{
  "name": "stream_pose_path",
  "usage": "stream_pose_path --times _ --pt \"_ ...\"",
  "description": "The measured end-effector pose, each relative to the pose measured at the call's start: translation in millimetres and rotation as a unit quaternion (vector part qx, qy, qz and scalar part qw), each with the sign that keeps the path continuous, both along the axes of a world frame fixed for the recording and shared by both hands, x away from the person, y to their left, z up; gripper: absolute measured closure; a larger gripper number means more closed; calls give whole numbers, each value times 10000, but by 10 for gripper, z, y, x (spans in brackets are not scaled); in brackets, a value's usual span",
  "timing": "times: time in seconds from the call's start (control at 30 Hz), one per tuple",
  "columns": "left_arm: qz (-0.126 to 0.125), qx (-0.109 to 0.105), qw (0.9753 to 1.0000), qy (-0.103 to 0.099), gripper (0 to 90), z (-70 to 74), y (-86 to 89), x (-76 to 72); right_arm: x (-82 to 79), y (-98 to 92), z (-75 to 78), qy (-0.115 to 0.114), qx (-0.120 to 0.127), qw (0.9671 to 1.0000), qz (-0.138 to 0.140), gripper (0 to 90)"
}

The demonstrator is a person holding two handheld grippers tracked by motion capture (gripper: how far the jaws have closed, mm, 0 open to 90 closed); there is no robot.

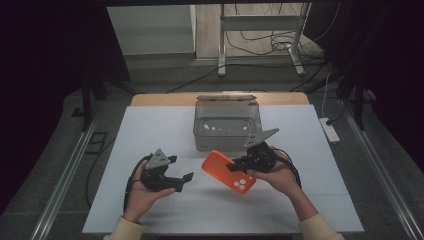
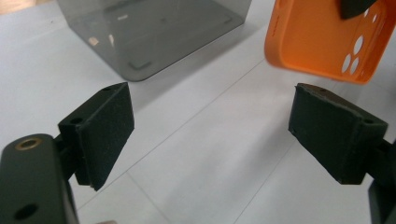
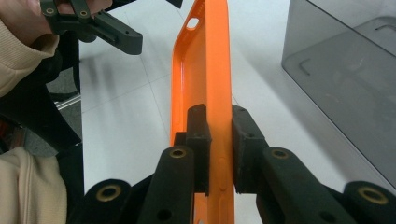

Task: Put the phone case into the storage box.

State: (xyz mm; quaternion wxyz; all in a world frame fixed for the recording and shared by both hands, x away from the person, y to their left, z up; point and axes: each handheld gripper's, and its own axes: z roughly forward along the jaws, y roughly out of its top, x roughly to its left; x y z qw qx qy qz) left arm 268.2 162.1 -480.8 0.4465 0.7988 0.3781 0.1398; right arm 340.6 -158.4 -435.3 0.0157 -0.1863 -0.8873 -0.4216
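Right hand-held gripper [image 1: 239,164] clamped on edge of orange rubbery phone case [image 1: 229,172], case held clear above white bench [image 1: 150,135], long axis slanting up-left to down-right in high view. Left hand-held gripper [image 1: 183,181] jaws spread wide, empty, just left of case. Smoky transparent plastic box [image 1: 227,125] directly behind case; right arm nearer box.

An orange phone case [image 1: 229,172] with small pale cut-out holes sat between black jaw pads of the right gripper [image 3: 219,140]. Behind the case stood a smoky grey see-through box [image 1: 227,125] on a plain white table cover [image 1: 150,130]. Left of the case, the left gripper [image 1: 182,181] was black with a grey plate, and the sleeves [image 1: 122,229] were cream.
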Motion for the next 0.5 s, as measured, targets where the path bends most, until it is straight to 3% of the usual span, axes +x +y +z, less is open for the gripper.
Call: stream_pose_path --times 0.5 --pt "284 119 9995 26 149 -148 158 -76 17 -27 41 -70 -10 9999 -121 797"
